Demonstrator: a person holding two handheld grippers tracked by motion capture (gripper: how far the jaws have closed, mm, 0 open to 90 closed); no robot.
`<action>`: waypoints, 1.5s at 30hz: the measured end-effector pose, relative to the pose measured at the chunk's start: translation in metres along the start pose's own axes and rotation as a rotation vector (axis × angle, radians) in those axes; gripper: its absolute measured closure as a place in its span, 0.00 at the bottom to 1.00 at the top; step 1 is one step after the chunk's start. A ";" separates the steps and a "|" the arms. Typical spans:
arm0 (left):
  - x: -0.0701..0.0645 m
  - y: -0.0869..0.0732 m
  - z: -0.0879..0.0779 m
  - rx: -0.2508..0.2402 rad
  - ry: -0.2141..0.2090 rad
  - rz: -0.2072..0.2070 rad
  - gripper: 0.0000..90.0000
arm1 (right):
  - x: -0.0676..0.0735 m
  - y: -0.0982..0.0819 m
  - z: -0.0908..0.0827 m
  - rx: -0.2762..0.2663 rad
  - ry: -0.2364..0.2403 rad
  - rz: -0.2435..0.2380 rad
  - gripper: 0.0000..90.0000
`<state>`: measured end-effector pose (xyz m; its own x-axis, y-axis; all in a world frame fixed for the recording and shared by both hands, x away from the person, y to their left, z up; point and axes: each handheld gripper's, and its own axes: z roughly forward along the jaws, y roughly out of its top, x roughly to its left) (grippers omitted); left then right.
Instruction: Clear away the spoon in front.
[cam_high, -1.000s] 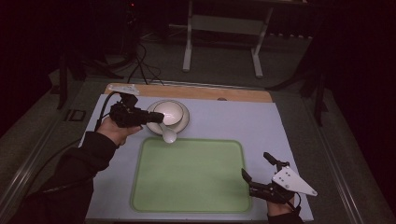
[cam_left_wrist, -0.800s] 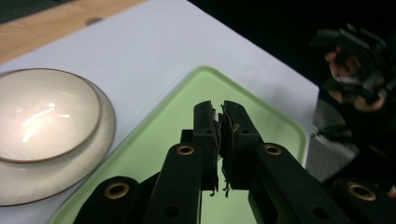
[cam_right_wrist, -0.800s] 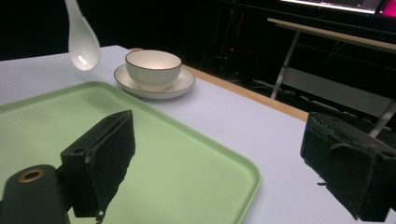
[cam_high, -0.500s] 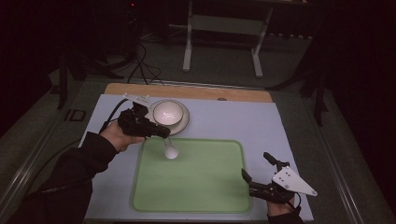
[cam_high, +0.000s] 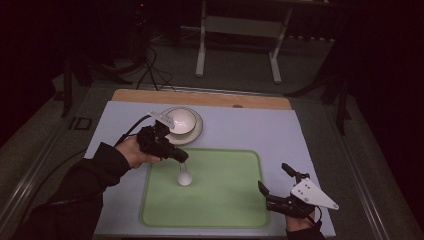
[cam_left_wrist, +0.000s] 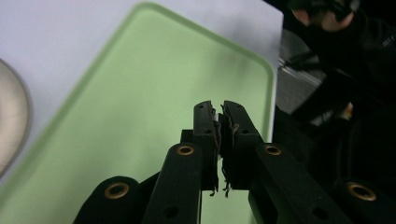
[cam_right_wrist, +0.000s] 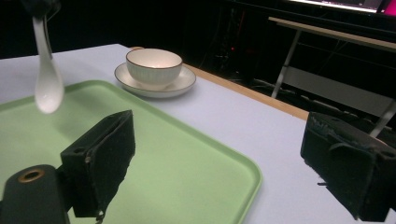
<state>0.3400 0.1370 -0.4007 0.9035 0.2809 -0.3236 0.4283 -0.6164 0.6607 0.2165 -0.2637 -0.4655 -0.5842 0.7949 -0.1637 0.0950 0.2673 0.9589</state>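
1. I see a green tray (cam_high: 220, 200) on the table.
2. My right gripper (cam_high: 272, 181) rests near its corner, jaws wide, empty.
3. My left gripper (cam_high: 183, 159) dangles a white spoon (cam_high: 185, 178) above the tray, seemingly pinched by its handle.
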 end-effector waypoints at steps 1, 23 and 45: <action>0.001 0.000 0.003 0.010 -0.007 -0.001 0.94 | 0.000 0.000 0.000 -0.001 0.000 0.001 0.11; 0.007 -0.015 0.048 0.181 -0.184 0.017 0.94 | 0.000 -0.001 0.001 0.006 0.006 0.000 0.11; 0.052 -0.051 0.057 0.006 -0.156 -0.044 0.82 | -0.001 -0.001 0.002 0.013 0.008 -0.003 0.11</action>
<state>0.3647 0.1408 -0.4899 0.8708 0.1902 -0.4535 0.4667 -0.6103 0.6401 0.2182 -0.2637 -0.4671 -0.5909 0.7898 -0.1641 0.1036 0.2761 0.9555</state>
